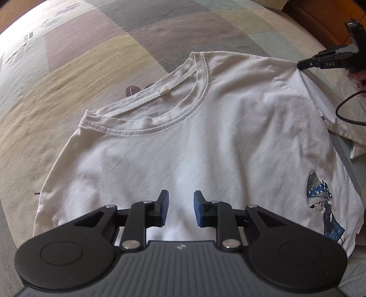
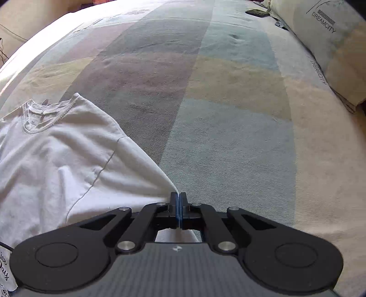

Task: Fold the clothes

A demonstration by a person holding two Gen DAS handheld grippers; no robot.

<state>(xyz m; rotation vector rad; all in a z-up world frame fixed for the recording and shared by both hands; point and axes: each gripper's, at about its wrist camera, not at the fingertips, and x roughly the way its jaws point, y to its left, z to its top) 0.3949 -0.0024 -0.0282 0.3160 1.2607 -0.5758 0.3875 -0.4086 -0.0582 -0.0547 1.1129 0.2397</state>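
A white T-shirt (image 1: 205,137) lies front up on the bed, its collar (image 1: 160,109) pointing away and a small blue cartoon print (image 1: 322,205) near its right side. My left gripper (image 1: 181,205) hovers over the chest area, its blue pads apart with nothing pinched between them. My right gripper (image 2: 178,198) is shut on the edge of the shirt's sleeve (image 2: 137,164), and the cloth runs in a taut ridge up to the pads. In the left wrist view the right gripper (image 1: 299,65) shows at the top right, its tip at the shirt's shoulder.
A patchwork bedspread (image 2: 228,114) in muted colour blocks covers the bed. A printed pillow (image 2: 331,45) lies at the far right with a dark flat object (image 2: 257,12) near it. A black cable (image 1: 343,114) loops over the sleeve. Wooden furniture (image 1: 320,18) stands behind.
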